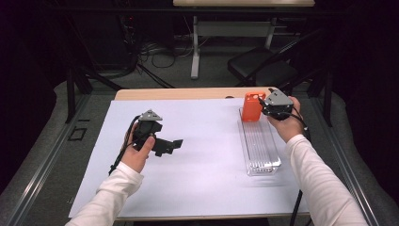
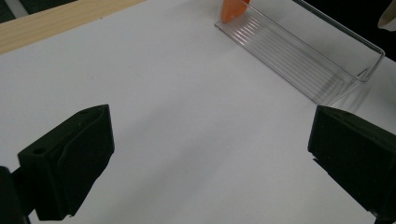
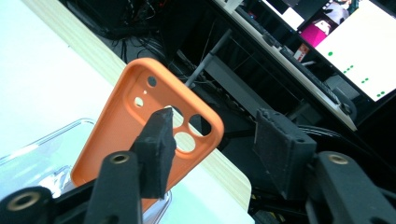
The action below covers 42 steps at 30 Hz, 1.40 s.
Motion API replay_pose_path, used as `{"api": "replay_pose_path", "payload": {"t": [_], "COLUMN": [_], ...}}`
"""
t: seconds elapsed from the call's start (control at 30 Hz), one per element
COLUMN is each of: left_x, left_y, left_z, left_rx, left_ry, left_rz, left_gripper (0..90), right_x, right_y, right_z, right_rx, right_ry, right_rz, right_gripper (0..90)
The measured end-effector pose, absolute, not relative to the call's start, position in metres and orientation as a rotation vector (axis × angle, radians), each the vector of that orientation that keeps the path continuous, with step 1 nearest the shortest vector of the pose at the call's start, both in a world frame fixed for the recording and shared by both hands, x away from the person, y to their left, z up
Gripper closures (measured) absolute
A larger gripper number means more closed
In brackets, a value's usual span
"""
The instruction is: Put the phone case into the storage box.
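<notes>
The orange phone case (image 3: 140,126) stands in the clear tray (image 1: 260,146). The right tool (image 3: 210,144) gapes half-wide, empty, beside it. The left tool (image 2: 205,158) hovers wide open, empty.

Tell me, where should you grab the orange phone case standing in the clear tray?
Probably by its top edge, from above. The orange phone case stands upright at the far end of the clear tray, whose walls hide its bottom. It is thin, so jaws should close across its flat faces.

Orange phone case (image 3: 140,126): lower end hidden behind right tongs (image 3: 212,147) in right gripper view; in left gripper view top edge cuts it off. Clear tray (image 2: 299,51): far end beside case partly cropped there.
</notes>
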<state>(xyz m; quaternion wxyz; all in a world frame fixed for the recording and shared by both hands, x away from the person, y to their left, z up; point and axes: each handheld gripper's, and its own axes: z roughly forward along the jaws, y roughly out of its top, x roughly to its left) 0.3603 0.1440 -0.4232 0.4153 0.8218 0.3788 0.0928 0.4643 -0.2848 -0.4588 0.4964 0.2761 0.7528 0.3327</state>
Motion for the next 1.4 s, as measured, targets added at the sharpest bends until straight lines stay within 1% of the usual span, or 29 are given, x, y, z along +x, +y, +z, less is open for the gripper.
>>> {"api": "replay_pose_path", "payload": {"t": [0.3,0.43,0.53,0.73,0.97,1.23,1.4], "left_x": [0.365,0.367,0.368,0.368,0.369,0.371,0.372], "left_y": [0.15,0.152,0.153,0.153,0.152,0.149,0.15], "left_z": [-0.422,-0.422,-0.421,-0.422,-0.422,-0.42,-0.418], "left_rx": [2.048,2.053,2.05,2.045,2.043,2.042,2.03], "left_ry": [0.965,0.963,0.964,0.962,0.97,0.962,0.951], "left_rz": [0.233,0.232,0.23,0.236,0.228,0.213,0.226], "left_gripper": [1.0,1.0,1.0,1.0,1.0,1.0,1.0], "right_x": [0.453,0.448,0.445,0.445,0.443,0.442,0.44], "right_y": [-0.285,-0.282,-0.28,-0.277,-0.275,-0.275,-0.275], "right_z": [-0.452,-0.45,-0.45,-0.445,-0.439,-0.432,-0.424], "right_rx": [0.712,0.76,0.773,0.847,0.932,0.997,1.067], "right_ry": [1.825,1.838,1.844,1.827,1.829,1.853,1.846], "right_rz": [0.878,0.881,0.886,0.907,0.963,1.066,1.138], "right_gripper": [41.0,36.5,35.3,30.0,26.8,26.7,20.5]}}
